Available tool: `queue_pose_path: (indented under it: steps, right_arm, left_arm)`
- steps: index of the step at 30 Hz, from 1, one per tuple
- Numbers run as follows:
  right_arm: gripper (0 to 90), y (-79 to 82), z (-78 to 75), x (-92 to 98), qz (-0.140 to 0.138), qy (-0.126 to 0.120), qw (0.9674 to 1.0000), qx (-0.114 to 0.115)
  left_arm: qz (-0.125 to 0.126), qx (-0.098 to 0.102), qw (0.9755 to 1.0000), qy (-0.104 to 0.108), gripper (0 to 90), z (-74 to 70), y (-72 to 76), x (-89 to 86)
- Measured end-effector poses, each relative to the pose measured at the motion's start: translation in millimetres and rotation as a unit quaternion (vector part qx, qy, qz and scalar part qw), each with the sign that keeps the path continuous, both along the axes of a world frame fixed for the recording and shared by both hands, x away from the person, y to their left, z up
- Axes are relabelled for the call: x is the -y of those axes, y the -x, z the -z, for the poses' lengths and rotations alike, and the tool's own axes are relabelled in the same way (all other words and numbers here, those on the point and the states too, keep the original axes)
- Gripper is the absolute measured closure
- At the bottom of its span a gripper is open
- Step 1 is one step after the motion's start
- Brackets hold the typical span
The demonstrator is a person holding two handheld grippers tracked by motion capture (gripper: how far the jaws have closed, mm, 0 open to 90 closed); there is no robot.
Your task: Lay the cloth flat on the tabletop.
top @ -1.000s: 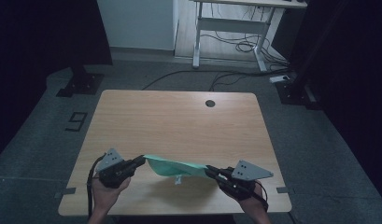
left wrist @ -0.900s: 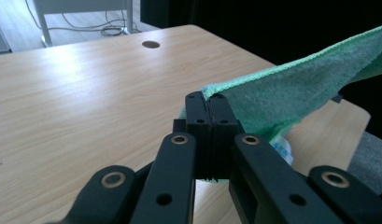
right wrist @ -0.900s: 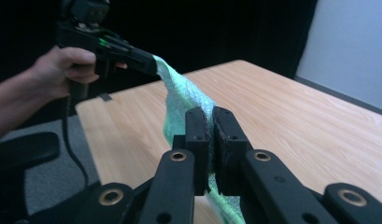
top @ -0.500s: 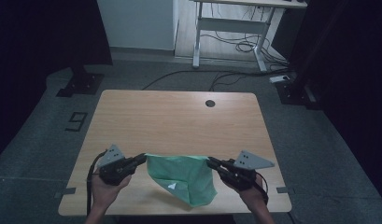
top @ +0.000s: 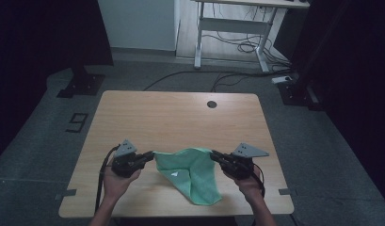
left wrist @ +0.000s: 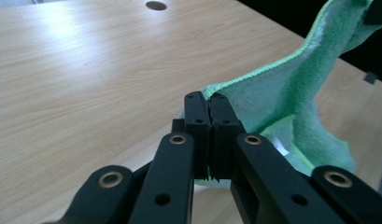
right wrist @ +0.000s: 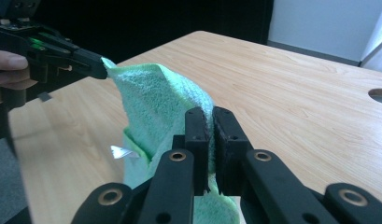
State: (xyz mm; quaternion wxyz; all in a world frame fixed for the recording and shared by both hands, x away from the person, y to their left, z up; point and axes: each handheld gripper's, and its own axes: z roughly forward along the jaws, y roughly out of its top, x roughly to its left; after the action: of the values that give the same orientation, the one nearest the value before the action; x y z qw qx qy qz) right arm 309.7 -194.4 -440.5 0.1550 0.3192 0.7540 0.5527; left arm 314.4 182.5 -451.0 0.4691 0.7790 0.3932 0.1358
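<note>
I have both top corners of the green towel (top: pixel 190 172) pinched, left gripper (top: pixel 150 157) and right gripper (top: pixel 215 155) clamped tight; it hangs near the table's (top: pixel 180 113) front edge, apparently still unfolded.

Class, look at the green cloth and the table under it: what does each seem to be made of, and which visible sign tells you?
Green cloth: probably microfibre or terry towelling, matt; fuzzy looped pile, stitched hem, soft draping folds.
Table: looks like light wood-grain laminate or veneer, smooth with a slight sheen; printed-looking grain streaks and a soft glare patch. Solid wood cannot be ruled out.
</note>
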Motion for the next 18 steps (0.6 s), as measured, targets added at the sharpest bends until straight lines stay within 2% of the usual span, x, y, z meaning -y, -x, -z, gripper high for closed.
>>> queue_pose_path:
  steps: [1,2,4,5,8,10,12,13,14,15,16,18]
  right_arm:
    - [84.8,0.0,0.0,0.0,0.0,0.0,1.0,0.0]
    - [84.8,-10.3,2.5,-3.0,0.006,0.007,0.9999,-0.008]
    - [84.8,-14.5,3.3,-3.7,0.008,0.013,0.9998,-0.011]
    - [84.8,-28.3,6.5,-6.0,0.013,0.017,0.9996,-0.019]
    - [84.7,-48.5,10.0,-9.0,0.021,0.027,0.9989,-0.033]
    - [84.4,-67.6,14.4,-12.7,0.025,0.035,0.998,-0.046]
    - [81.0,-89.5,21.5,-18.0,0.034,0.043,0.9969,-0.057]
    - [72.5,-99.5,25.3,-20.9,0.044,0.05,0.9962,-0.057]
    - [72.5,-99.5,25.3,-20.9,0.044,0.05,0.9962,-0.057]
    - [54.0,-117.1,33.5,-25.8,0.081,0.066,0.9922,-0.068]
    - [51.4,-119.3,35.2,-26.3,0.094,0.066,0.9909,-0.07]
    - [47.9,-116.2,36.2,-28.3,0.098,0.059,0.9909,-0.071]
  left_arm:
    - [0.0,0.0,1.0,0.0,88.1,0.0,0.0,0.0]
    - [-0.004,-0.005,0.9999,-0.012,88.1,1.3,-9.1,2.4]
    - [-0.006,-0.006,0.9998,-0.017,88.1,1.7,-14.4,3.6]
    - [-0.009,-0.008,0.9996,-0.024,88.0,2.2,-21.8,4.2]
    - [-0.013,-0.015,0.9992,-0.034,87.4,6.5,-38.0,4.1]
    - [-0.017,-0.025,0.9988,-0.038,86.1,13.6,-54.0,4.2]
    - [-0.028,-0.032,0.9978,-0.05,79.9,22.9,-71.4,6.2]
    - [-0.038,-0.034,0.9971,-0.056,71.7,27.6,-79.1,6.8]
    - [-0.038,-0.034,0.9971,-0.056,60.4,27.6,-79.1,6.8]
    - [-0.068,-0.033,0.9943,-0.075,50.8,32.5,-87.1,6.5]
    - [-0.077,-0.023,0.994,-0.074,48.9,33.0,-86.4,4.8]
    - [-0.085,-0.013,0.9941,-0.066,45.1,32.1,-80.9,0.5]
